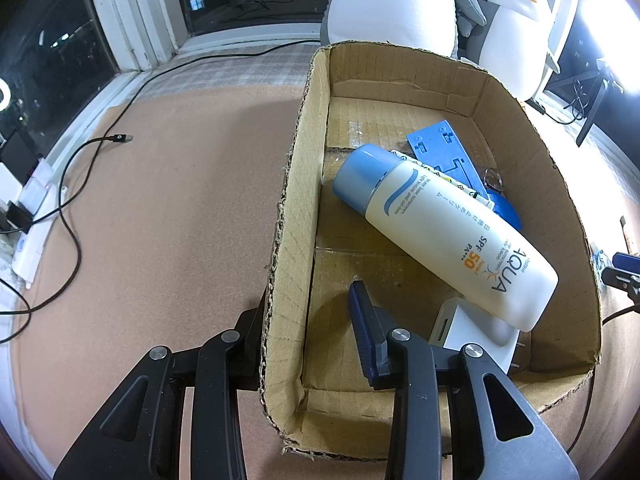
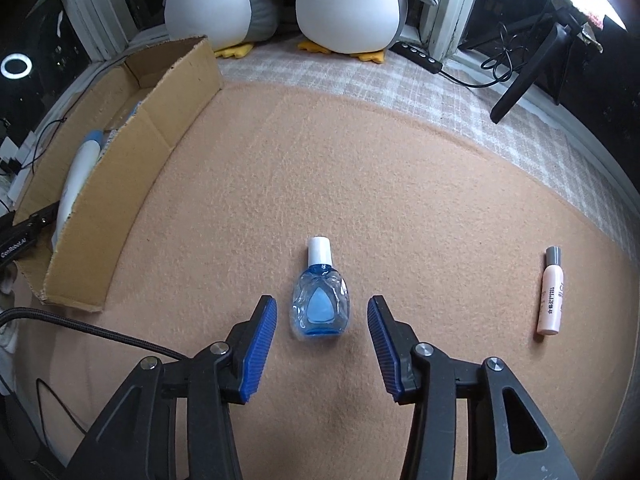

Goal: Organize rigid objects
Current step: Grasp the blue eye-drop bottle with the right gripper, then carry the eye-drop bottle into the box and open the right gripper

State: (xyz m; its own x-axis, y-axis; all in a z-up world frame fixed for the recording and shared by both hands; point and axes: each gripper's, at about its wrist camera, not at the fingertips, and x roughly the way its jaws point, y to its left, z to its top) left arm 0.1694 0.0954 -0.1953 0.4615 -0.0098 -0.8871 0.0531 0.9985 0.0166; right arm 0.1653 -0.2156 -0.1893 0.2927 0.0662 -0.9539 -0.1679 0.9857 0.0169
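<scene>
A cardboard box (image 1: pixel 296 184) lies on the peach mat and holds a sunscreen bottle (image 1: pixel 440 232), a blue plastic plate (image 1: pixel 444 148) and a white block (image 1: pixel 476 332). My left gripper (image 1: pixel 304 312) is open and straddles the box's left wall, with one finger (image 1: pixel 364 328) inside and the other outside, mostly hidden by the wall. In the right wrist view a small clear blue bottle (image 2: pixel 320 300) with a white cap lies on the mat. My right gripper (image 2: pixel 322 320) is open around its lower half without touching it. A pink tube (image 2: pixel 551 296) lies to the right.
The box (image 2: pixel 132 176) stands left of the right gripper. Two plush penguins (image 2: pixel 344 4) sit at the back by the window. Cables (image 1: pixel 72 216) and a power strip (image 2: pixel 420 54) lie along the mat's edges. A black stand (image 2: pixel 528 72) leans at the back right.
</scene>
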